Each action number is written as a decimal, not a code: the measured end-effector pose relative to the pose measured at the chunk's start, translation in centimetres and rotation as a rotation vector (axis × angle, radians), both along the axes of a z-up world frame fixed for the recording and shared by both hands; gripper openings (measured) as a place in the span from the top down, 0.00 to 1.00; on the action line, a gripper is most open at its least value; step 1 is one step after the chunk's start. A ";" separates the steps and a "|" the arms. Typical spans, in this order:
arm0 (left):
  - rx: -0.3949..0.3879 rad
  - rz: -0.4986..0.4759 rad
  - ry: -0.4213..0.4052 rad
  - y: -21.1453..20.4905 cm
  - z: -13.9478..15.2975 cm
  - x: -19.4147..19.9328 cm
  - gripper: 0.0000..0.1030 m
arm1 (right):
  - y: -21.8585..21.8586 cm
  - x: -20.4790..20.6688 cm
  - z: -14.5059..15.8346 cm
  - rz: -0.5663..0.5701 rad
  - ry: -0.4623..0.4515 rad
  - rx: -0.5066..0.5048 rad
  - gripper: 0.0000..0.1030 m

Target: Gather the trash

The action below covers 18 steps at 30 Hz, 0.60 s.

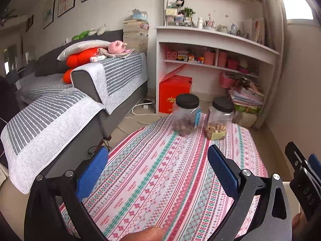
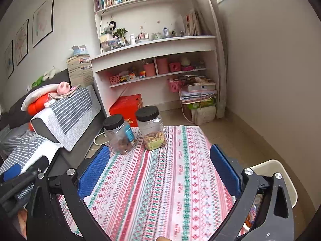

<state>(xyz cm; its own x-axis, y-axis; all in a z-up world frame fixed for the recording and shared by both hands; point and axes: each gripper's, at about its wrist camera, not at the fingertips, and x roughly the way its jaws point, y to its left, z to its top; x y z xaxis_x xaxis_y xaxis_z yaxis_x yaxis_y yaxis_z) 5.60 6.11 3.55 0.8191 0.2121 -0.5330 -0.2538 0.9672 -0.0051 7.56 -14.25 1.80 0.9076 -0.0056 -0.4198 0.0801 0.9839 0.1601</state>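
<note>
My left gripper [image 1: 158,168] stands wide open over the patterned tablecloth [image 1: 160,180], with nothing between its blue pads. My right gripper [image 2: 160,166] is also open and empty above the same cloth [image 2: 160,180]. Its black frame shows at the right edge of the left wrist view. Two clear jars with black lids stand at the table's far end: a dark-filled jar [image 1: 185,114] [image 2: 119,134] on the left and a nut jar [image 1: 218,118] [image 2: 151,128] on the right. A cream bin [image 2: 280,180] sits low at the right of the table, with colourful wrappers inside it.
A grey sofa [image 1: 84,92] [image 2: 60,116] with striped covers and cushions runs along the table's left side. White shelving [image 1: 216,46] [image 2: 154,60], a red box [image 1: 174,92] [image 2: 126,106] and stacked papers [image 2: 198,96] stand beyond the table. A white cable [image 1: 140,114] lies on the floor.
</note>
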 end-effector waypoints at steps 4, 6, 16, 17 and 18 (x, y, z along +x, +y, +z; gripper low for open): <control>0.022 0.023 -0.008 0.6 -0.3 -0.9 0.07 | 0.7 1.0 -0.4 -0.013 0.025 0.019 0.07; 0.024 0.038 -0.014 1.0 -0.4 -1.0 0.07 | 0.8 1.3 -0.7 -0.011 0.040 0.033 0.07; 0.006 0.046 0.004 1.2 -0.5 -0.8 0.07 | 1.5 0.8 -0.6 -0.028 0.025 -0.011 0.07; 0.007 0.044 0.002 1.1 -0.5 -0.9 0.07 | 1.4 0.7 -0.6 -0.035 0.027 -0.013 0.07; 0.008 0.040 0.000 1.1 -0.4 -0.9 0.07 | 1.3 0.8 -0.7 -0.038 0.033 -0.012 0.07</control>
